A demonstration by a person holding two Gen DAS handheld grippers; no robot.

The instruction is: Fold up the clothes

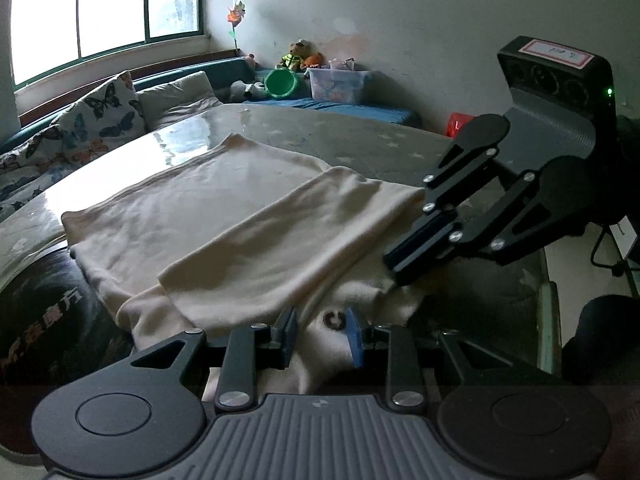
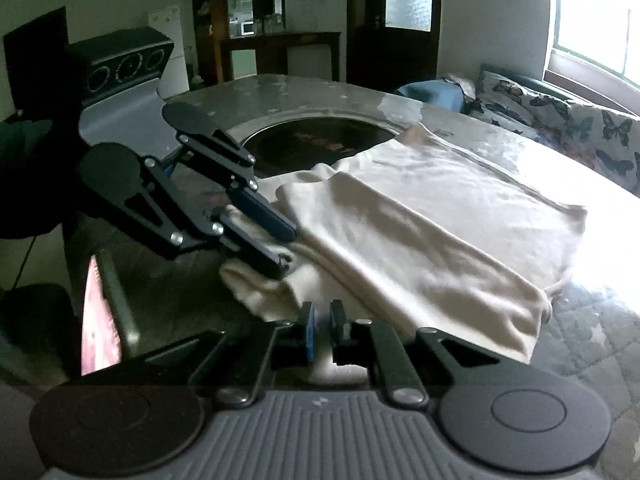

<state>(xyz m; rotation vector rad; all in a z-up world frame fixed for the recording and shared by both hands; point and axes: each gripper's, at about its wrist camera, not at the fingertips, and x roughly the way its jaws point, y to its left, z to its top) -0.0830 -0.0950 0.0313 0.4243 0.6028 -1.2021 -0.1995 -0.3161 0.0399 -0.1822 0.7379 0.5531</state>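
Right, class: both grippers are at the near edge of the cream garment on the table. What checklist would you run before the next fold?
1. Left gripper holds the cream garment: ok, cloth bunched between its fingers.
2. Right gripper pinches cloth: cannot tell; it is closed at the near edge.
3. Folded-over layer lies smooth: ok.
4. Near edge tidy: not ok, crumpled.
5. Garment clear of the dark round inset: not ok, it overlaps the rim.

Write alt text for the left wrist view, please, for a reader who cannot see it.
A cream garment, partly folded, lies on a table. The left gripper holds its near edge, and the right gripper pinches it from the right.
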